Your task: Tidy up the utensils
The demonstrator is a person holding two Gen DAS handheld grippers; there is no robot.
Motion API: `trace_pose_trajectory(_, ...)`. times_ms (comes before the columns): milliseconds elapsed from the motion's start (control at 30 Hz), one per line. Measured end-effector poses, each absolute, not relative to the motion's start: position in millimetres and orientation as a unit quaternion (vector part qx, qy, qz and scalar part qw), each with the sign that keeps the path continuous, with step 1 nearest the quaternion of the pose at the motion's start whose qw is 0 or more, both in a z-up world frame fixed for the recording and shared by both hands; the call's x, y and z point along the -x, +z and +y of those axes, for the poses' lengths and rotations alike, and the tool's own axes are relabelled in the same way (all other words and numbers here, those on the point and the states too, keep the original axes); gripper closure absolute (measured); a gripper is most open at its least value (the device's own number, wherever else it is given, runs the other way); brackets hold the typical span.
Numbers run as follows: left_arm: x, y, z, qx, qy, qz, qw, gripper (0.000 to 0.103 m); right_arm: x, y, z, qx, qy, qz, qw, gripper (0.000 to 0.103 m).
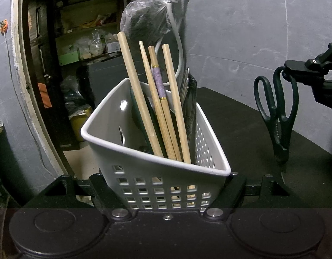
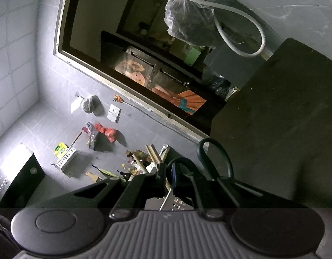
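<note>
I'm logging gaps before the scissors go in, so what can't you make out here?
- Scissors blade tips: left wrist view, lost against the dark table.
- Caddy bottom: hidden behind wooden handles.
- Right tool grip on the scissors: right wrist view, dim and cluttered.

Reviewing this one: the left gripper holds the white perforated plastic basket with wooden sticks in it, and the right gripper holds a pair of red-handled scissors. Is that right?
Not quite: the scissors have dark green-black handles, not red, as the left wrist view shows. The rest stands: the left gripper holds the white perforated plastic basket with the wooden sticks in it, and the right gripper holds the scissors by one handle loop.
</note>
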State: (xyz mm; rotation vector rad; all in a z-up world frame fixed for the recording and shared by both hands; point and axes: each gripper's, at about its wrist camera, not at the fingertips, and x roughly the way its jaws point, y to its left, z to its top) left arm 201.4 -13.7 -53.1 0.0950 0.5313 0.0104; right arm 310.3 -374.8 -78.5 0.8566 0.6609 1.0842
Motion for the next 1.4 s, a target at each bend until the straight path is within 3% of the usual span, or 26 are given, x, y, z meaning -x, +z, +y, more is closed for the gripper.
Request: trace_pose_trajectory(1400,-201,-53,-14,-0.048,0.004,0.262,0.964,0.025,-284,-57,-382,-0.353,0.516,0.307,0.718,0.097)
